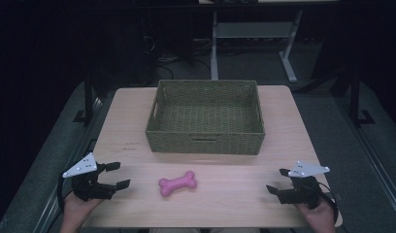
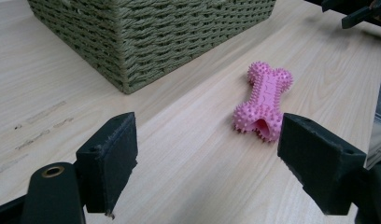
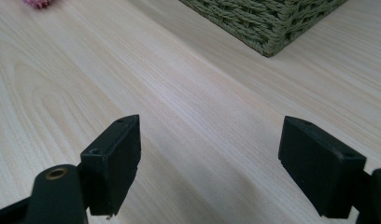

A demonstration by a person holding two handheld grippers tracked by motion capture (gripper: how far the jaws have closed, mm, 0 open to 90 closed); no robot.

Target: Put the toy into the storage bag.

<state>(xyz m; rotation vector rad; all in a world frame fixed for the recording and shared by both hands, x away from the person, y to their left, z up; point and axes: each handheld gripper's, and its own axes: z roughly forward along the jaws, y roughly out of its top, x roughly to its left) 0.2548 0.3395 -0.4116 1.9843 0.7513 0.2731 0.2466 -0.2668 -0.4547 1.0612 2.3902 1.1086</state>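
pink spiked bone toy [image 1: 177,183] lies on the worktop [image 1: 138,131] just in front of the woven basket [image 1: 206,144]. left gripper [image 1: 116,175] and right gripper [image 1: 278,181] flank the toy, well apart from it, fingers [image 2: 109,161] spread wide, holding nothing.

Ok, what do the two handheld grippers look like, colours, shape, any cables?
Both the left gripper and the right gripper are black, each with two blocky rectangular jaws. A pale grey three-cornered plate with small dark dots sits on top of each. A black cable loops from each. A brass-coloured ring shows at a jaw base.
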